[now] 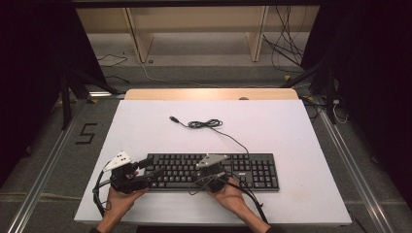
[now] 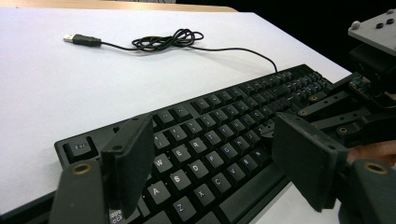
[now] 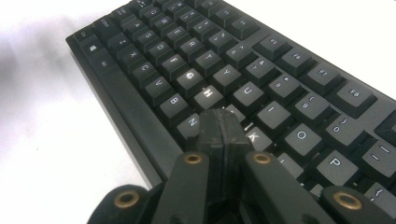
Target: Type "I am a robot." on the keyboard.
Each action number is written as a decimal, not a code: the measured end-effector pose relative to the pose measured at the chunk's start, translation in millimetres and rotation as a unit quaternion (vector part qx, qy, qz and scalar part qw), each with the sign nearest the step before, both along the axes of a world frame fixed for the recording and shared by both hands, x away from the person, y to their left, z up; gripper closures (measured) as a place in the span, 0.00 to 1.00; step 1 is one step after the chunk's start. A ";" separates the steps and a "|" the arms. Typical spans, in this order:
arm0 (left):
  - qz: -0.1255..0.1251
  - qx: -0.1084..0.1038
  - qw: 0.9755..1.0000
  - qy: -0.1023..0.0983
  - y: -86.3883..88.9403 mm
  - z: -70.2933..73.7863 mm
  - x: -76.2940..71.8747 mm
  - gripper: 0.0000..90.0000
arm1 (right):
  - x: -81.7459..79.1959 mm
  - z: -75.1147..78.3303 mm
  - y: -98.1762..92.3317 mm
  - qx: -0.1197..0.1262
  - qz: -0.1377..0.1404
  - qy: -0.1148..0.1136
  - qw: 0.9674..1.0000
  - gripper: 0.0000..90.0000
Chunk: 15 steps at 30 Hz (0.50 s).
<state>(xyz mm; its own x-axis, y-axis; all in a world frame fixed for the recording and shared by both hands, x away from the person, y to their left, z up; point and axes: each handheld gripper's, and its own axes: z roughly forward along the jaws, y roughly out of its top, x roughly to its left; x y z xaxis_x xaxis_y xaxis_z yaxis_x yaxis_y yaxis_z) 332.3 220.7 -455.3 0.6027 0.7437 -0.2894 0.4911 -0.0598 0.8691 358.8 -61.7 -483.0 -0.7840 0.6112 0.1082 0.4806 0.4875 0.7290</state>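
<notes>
A black keyboard (image 1: 214, 171) lies on the white table top near its front edge, letter keys up (image 2: 210, 140) (image 3: 243, 70). Its thin black cable (image 1: 228, 136) runs back to a small coil and a USB plug (image 1: 173, 118) (image 2: 81, 40). My left gripper (image 1: 150, 167) (image 2: 215, 158) hovers open over the keyboard's left end, jaws wide apart with nothing between them. My right gripper (image 1: 210, 175) (image 3: 223, 122) is shut, pads pressed together, its tip low over the keys near H and J. Whether it touches a key I cannot tell.
The white table top (image 1: 272, 121) has a wooden strip (image 1: 209, 93) along its far edge. A wooden shelf frame (image 1: 199, 29) and loose cables (image 1: 286, 43) stand on the floor behind. Each gripper's black cable trails off toward the front edge.
</notes>
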 end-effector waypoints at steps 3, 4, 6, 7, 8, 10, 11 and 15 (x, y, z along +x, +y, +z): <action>0.000 0.000 1.000 -0.001 -0.1 0.2 -0.1 0.33 | 1.0 0.6 -1.5 0.007 -0.002 0.004 1.000 1.00; 0.000 0.000 1.000 -0.001 -0.1 0.2 -0.1 0.33 | 1.2 1.3 -2.3 0.010 -0.004 0.005 1.000 1.00; 0.000 0.000 1.000 -0.001 0.0 0.1 0.0 0.33 | 2.0 3.7 -4.7 0.020 -0.007 0.005 1.000 1.00; 0.000 0.000 1.000 -0.001 0.2 0.1 0.1 0.33 | 2.3 4.7 -5.7 0.025 -0.007 0.003 1.000 1.00; 0.001 0.000 1.000 -0.001 0.3 0.1 0.1 0.33 | 2.6 5.7 -6.6 0.030 -0.008 0.003 1.000 0.98; 0.001 -0.001 1.000 -0.001 0.6 0.4 -0.1 0.33 | 2.5 7.4 -7.8 0.037 -0.009 0.005 0.999 0.94; 0.001 -0.001 1.000 -0.002 0.6 0.5 -0.2 0.33 | 2.3 8.0 -8.3 0.040 -0.008 0.006 0.999 0.92; 0.002 -0.001 1.000 -0.003 0.5 0.6 -0.4 0.33 | 0.0 11.5 -10.0 0.058 0.000 0.007 0.998 0.72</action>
<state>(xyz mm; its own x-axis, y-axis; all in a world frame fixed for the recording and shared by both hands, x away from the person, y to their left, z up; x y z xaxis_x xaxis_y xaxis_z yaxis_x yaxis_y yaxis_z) 331.9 221.2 -454.7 0.6020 0.7451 -0.2870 0.4863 -0.0571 0.8719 358.8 -71.7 -471.5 -0.7818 0.5939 0.1897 0.4917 0.4003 0.7733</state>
